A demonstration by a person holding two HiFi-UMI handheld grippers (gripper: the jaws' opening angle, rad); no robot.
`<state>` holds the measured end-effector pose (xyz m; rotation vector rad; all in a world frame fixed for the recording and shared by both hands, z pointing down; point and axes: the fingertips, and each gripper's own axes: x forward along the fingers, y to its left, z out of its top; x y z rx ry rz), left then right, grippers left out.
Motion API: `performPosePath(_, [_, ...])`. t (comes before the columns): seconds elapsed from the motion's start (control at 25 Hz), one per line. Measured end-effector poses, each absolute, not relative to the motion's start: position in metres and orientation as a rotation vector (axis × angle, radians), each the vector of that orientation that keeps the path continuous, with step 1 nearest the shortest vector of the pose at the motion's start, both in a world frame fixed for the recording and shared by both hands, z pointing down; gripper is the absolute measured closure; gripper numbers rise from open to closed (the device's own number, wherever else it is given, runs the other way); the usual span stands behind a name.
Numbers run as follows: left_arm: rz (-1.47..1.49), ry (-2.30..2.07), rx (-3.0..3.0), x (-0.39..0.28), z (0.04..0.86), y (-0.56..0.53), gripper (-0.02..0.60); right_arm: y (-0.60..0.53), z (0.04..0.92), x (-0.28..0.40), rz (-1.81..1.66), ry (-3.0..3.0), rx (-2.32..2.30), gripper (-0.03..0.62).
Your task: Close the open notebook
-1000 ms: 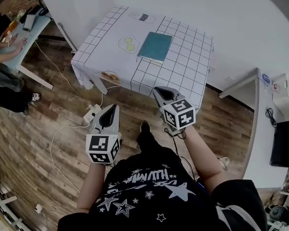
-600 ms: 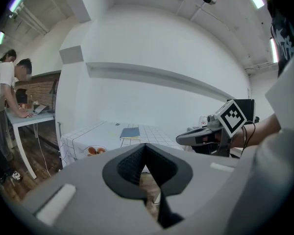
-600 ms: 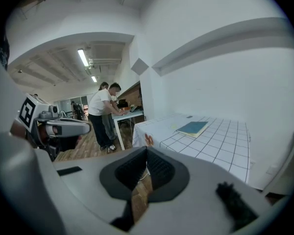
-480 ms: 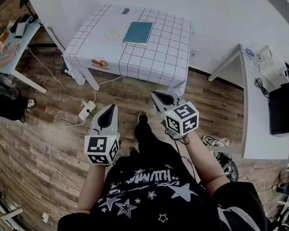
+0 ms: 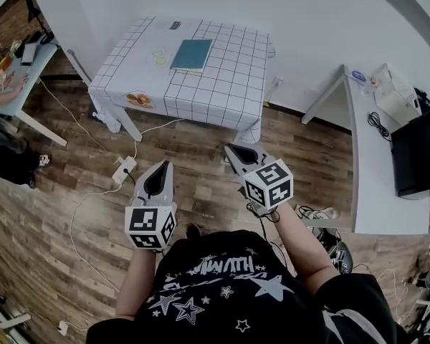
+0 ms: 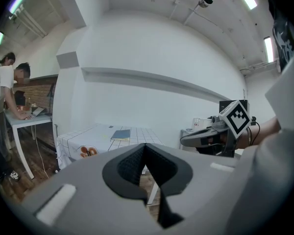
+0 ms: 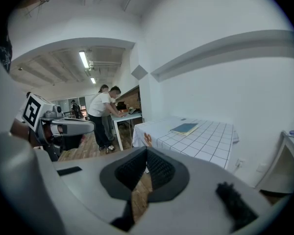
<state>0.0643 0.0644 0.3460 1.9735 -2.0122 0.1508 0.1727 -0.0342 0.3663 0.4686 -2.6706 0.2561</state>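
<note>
Notebook on table looks thin, light, cover prob bendy; I'd take it at free edge. Left gripper & right gripper both pinched together, empty, well away

The head view looks steeply down from above the wooden floor, well back from the checked-cloth table. Both gripper views face nearly level along their jaws (side by side) toward that same distant table and its notebook
</note>
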Motion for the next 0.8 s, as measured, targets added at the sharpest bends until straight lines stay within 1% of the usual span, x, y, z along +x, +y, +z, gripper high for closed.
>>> performPosePath(0.08, [0.17, -2.027, 1.943, 0.076, 0.34, 0.056, 0.572, -0.039, 0.359, 0.182, 0.267, -2.683, 0.434, 0.579])
performPosePath(0.2, [0.149, -2.049, 1.935, 0.098, 0.35, 0.072, 0.572, -0.019, 0.362, 0.205, 0.242, -2.703, 0.423, 0.579])
performPosePath(0.36, [0.146, -2.083, 1.926, 0.142, 0.375, 0.105, 0.572, 0.013, 0.384, 0.249, 0.313, -2.734, 0.428, 0.579])
performPosePath(0.48, [0.178, -2.093, 1.945, 0.173, 0.392, 0.12, 0.572, 0.029, 0.407, 0.275, 0.229, -2.731, 0.419, 0.58])
performPosePath(0.56, [0.195, -2.097, 1.937, 0.177, 0.39, 0.119, 0.572, 0.028, 0.408, 0.279, 0.233, -2.725, 0.403, 0.579])
performPosePath(0.8, [0.18, -2.081, 1.852, 0.164, 0.347, 0.092, 0.572, 0.005, 0.363, 0.265, 0.237, -2.676, 0.331, 0.58])
